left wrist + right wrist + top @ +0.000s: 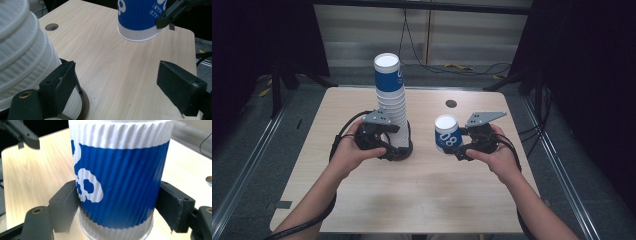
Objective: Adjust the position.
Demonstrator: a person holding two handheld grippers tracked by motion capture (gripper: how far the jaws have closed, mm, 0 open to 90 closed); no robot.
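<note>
Blue-and-white ribbed paper cup (447, 132) seen from the high view near the middle of the pale wood-grain table (422, 190), clasped from its right by the right gripper (462, 145), with the left gripper (393, 147) at the foot of a tall stack of cups (391, 100) on a dark round base (404, 152), dark floor and cables beyond. From the left gripper view, jaws spread, one against the white corrugated stack (22, 57), the other over bare wood, nothing pinched, the cup (140, 20) farther off. From the right gripper view, both black jaws pressed on the cup (117, 182), white figures printed on the blue band.
</note>
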